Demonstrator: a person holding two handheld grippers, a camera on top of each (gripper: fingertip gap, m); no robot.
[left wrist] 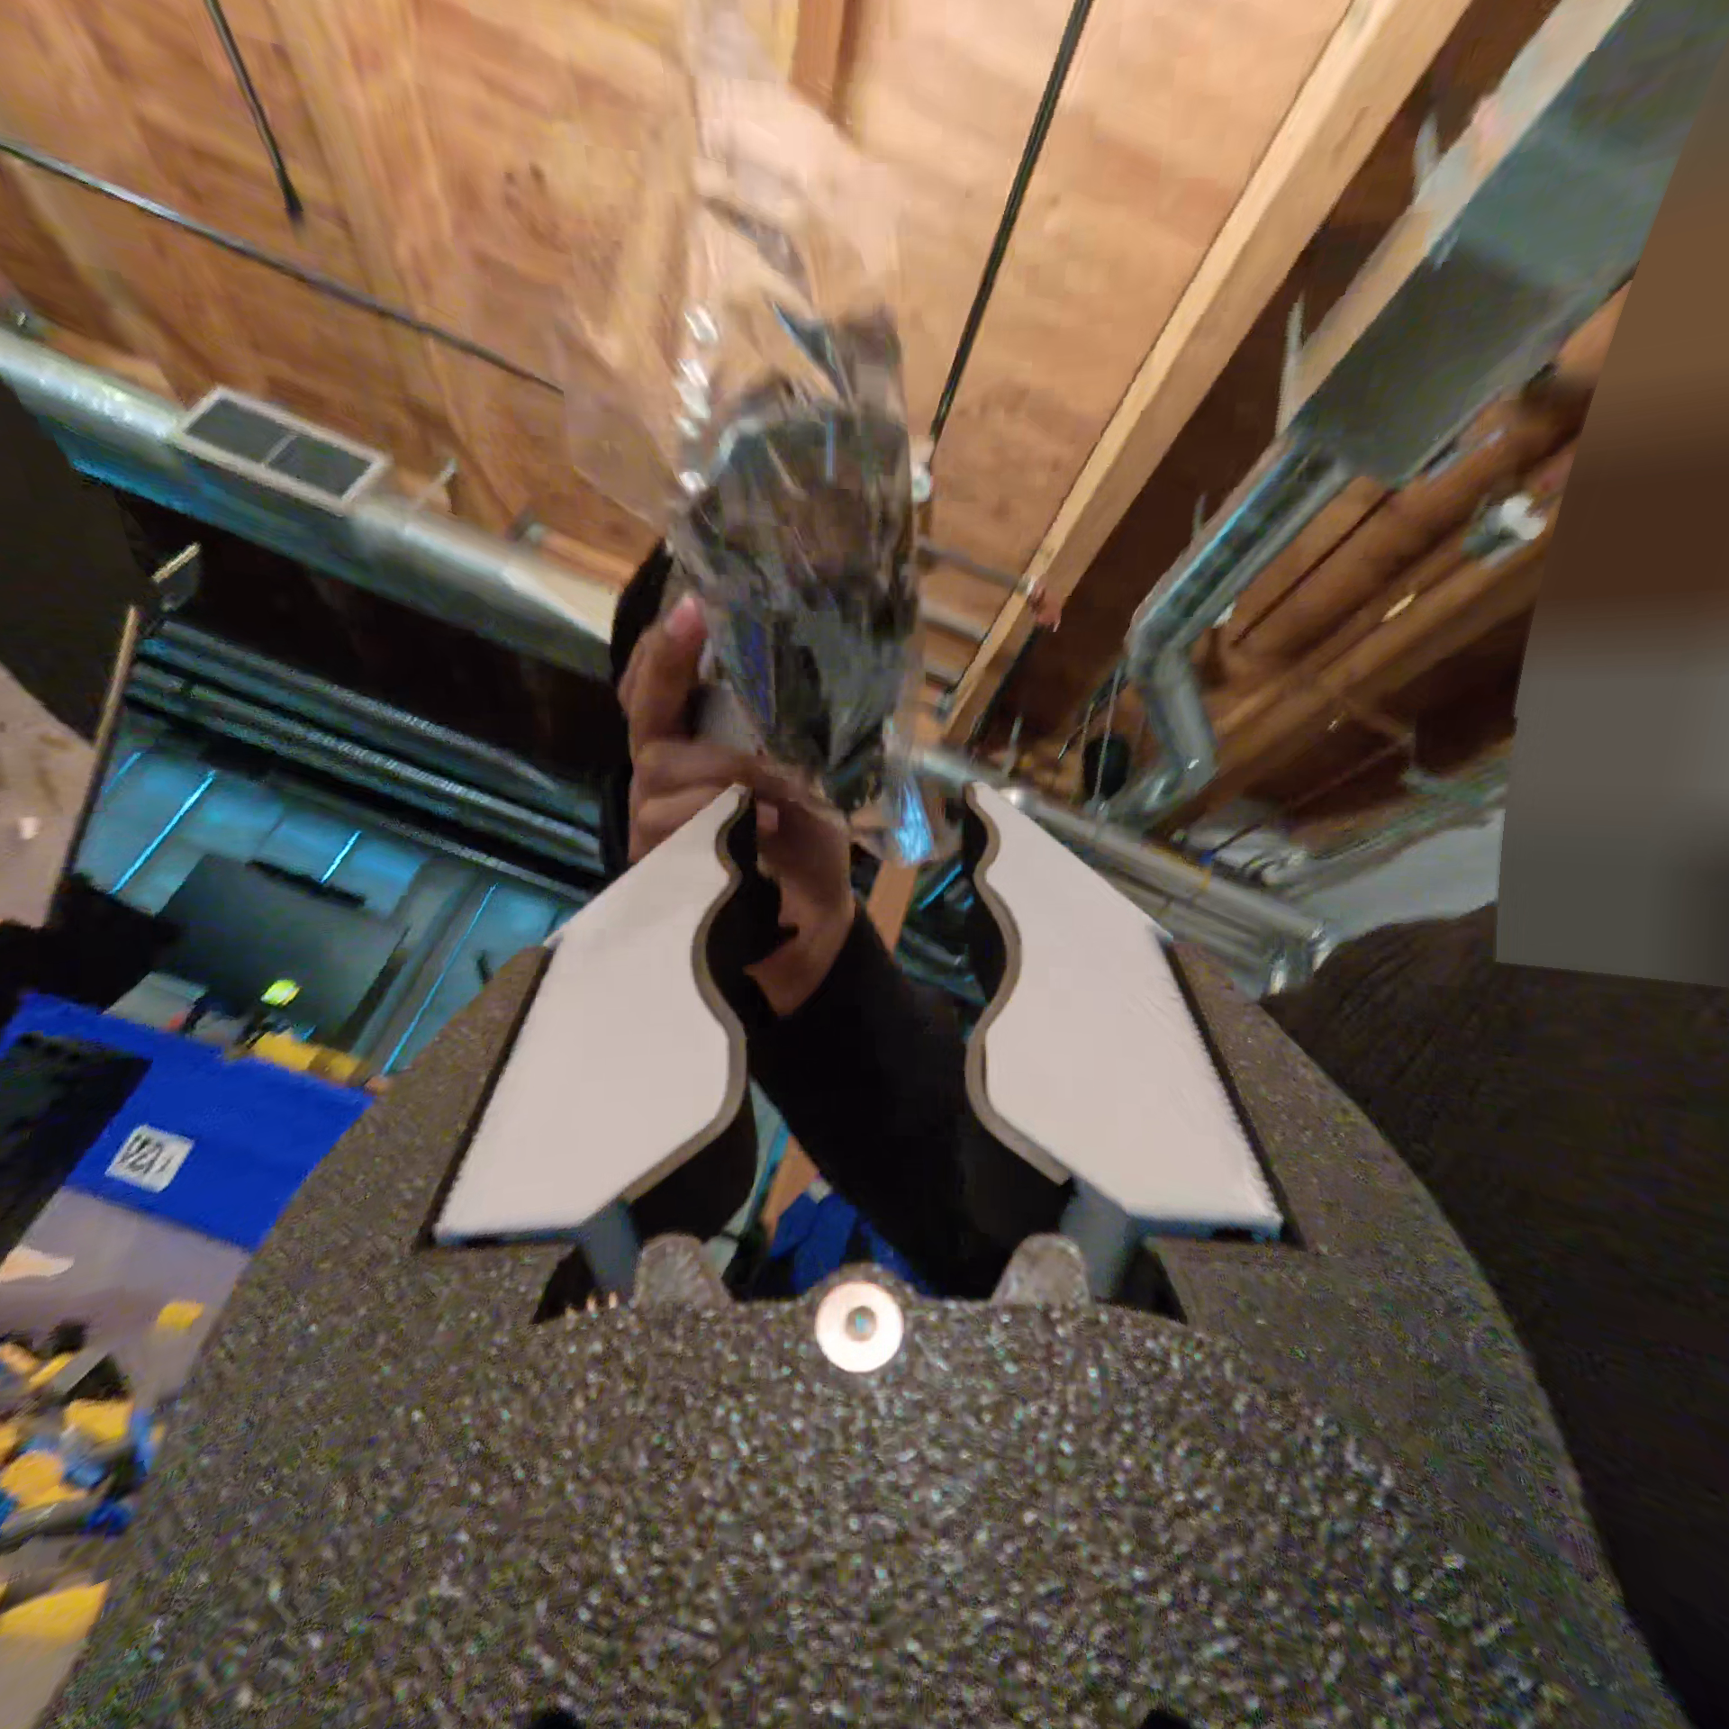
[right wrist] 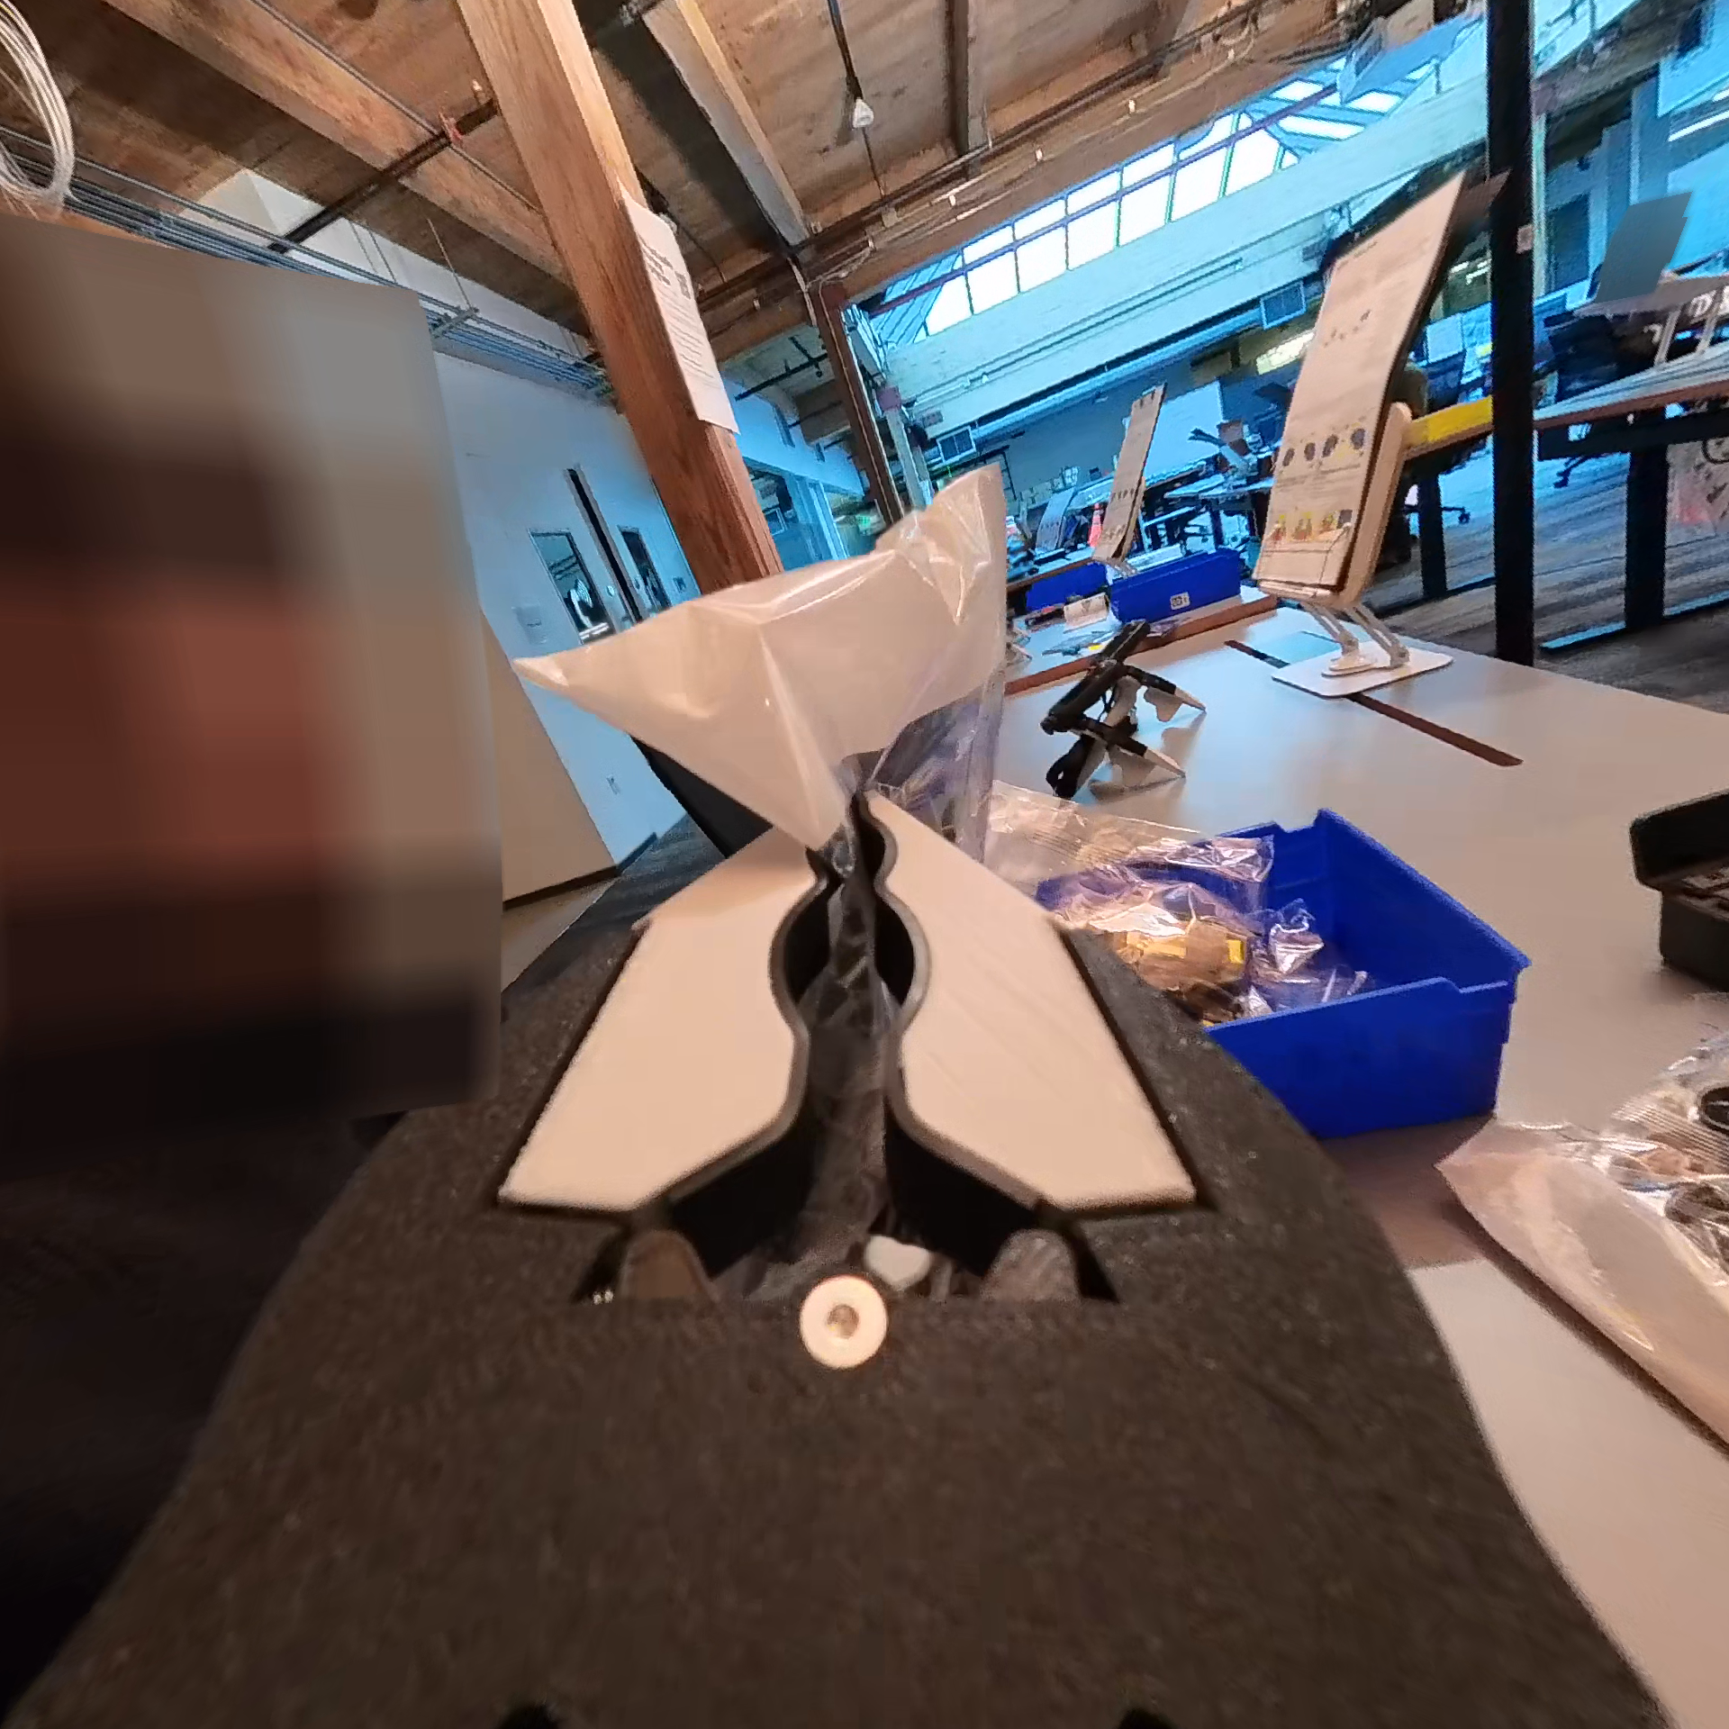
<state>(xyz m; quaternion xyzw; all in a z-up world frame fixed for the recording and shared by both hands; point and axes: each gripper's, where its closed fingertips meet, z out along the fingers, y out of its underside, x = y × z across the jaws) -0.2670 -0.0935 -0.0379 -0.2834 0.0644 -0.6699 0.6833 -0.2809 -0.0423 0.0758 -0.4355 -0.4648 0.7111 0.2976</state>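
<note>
The right gripper (right wrist: 847, 814) pinches a clear plastic bag (right wrist: 805, 674) between its closed fingertips; the bag's neck runs down between the fingers and its loose top flares above them, dark small parts showing inside. The left gripper (left wrist: 856, 805) points upward with its fingers spread and nothing between them. Just beyond its tips a person's hand (left wrist: 692, 748) in a dark sleeve is raised, with the same bag (left wrist: 805, 608) blurred above it. A blue bin (right wrist: 1385, 973) holding more bagged parts sits on the tabletop (right wrist: 1357, 777) just right of the right gripper, and another bagged pack (right wrist: 1609, 1207) lies at the tabletop's right edge.
</note>
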